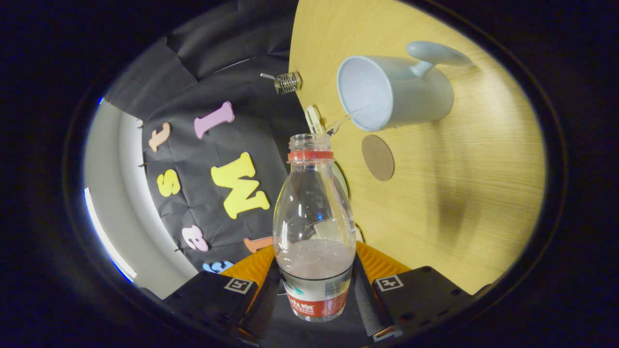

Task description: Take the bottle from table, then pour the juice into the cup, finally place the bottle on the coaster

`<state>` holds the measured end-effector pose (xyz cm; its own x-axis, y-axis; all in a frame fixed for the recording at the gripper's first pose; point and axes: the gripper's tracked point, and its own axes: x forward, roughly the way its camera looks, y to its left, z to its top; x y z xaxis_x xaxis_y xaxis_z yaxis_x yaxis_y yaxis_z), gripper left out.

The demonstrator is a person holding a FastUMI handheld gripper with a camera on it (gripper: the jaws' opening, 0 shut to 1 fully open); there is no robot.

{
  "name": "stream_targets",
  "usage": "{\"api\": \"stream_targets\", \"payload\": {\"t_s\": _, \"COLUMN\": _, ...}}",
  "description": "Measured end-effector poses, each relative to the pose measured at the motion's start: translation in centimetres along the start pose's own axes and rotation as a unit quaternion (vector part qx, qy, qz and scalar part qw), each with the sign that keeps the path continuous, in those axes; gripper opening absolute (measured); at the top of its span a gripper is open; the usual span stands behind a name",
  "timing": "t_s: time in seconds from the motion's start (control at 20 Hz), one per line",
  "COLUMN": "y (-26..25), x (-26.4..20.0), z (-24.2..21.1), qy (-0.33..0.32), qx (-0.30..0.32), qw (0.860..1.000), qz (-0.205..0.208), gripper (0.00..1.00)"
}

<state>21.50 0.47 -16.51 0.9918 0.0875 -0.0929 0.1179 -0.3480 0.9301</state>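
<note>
**Pouring with the bottle clamped and tipped toward the cup**

Holding the bottle (314,232) between my gripper (314,302) fingers, I see both pads pressed on its lower body, at the red label. My view is rolled, so the wooden table (459,203) stands on edge. The bottle's open mouth, with its red neck ring, points toward the pale blue cup (394,92). A thin clear stream runs from the mouth to the cup's rim. Some liquid sits in the bottle's lower part, near the fingers. The round brown coaster (377,157) lies bare on the table just beside the cup, beyond the bottle's neck. A small clear object (288,82) sits at the table's edge.
</note>
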Motion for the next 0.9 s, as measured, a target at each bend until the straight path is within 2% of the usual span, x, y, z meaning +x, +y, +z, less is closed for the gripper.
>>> {"api": "stream_targets", "payload": {"t_s": 0.9, "y": 1.7, "x": 0.3, "z": 0.7, "qy": 0.012, "qx": 0.08, "qw": 0.997, "qz": 0.018, "gripper": 0.76}}
